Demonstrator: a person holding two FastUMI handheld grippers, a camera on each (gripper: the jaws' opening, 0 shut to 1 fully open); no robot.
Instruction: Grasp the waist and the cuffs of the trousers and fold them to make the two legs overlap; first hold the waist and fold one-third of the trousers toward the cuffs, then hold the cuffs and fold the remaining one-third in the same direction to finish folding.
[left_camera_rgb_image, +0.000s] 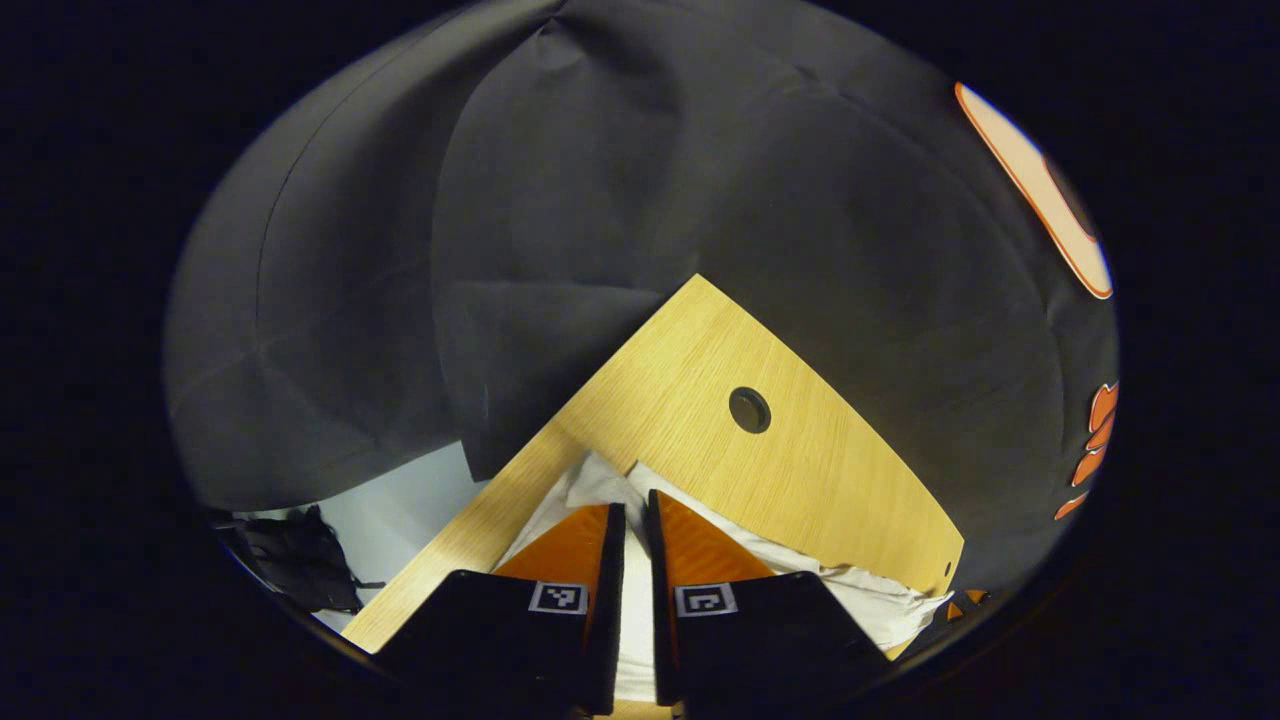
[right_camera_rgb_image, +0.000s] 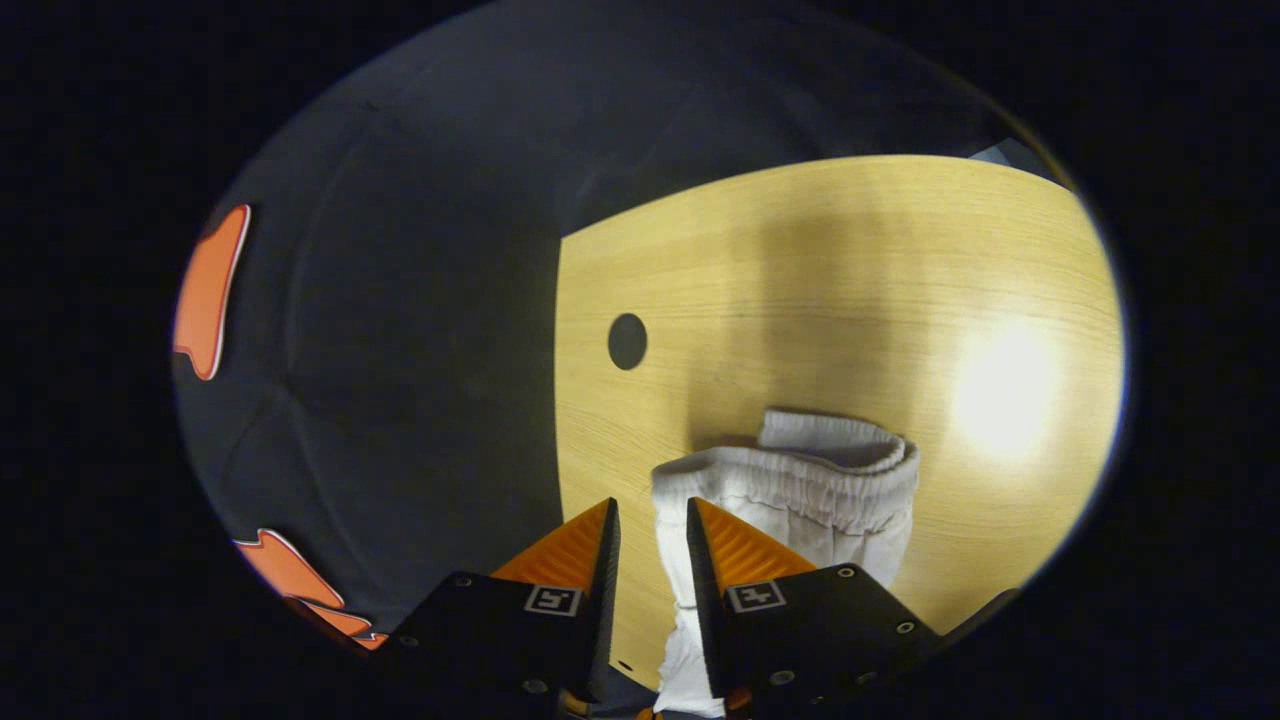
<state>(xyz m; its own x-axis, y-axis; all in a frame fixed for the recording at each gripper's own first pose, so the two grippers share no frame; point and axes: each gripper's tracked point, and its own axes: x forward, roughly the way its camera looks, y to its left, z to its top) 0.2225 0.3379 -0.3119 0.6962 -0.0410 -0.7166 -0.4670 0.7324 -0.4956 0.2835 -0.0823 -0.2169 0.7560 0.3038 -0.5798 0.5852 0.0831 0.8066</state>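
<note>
Fingers (right_camera_rgb_image: 705, 525) on trousers (right_camera_rgb_image: 800, 480) (white, bunched)

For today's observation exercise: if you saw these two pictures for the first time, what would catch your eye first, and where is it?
First, the white trousers bunched on the wooden table, their gathered waistband reaching up between the right gripper's fingers. In the left gripper view, white cloth also lies between the left gripper's fingers. A round hole marks the tabletop near its corner.

The white trousers (left_camera_rgb_image: 880, 595) lie rumpled on my bench (left_camera_rgb_image: 700, 400), one end bunched between my left tongs (left_camera_rgb_image: 636, 520). In the right gripper view their gathered elastic waist (right_camera_rgb_image: 800, 480) stands up in a fold, cloth between my right tongs (right_camera_rgb_image: 653, 525).
</note>
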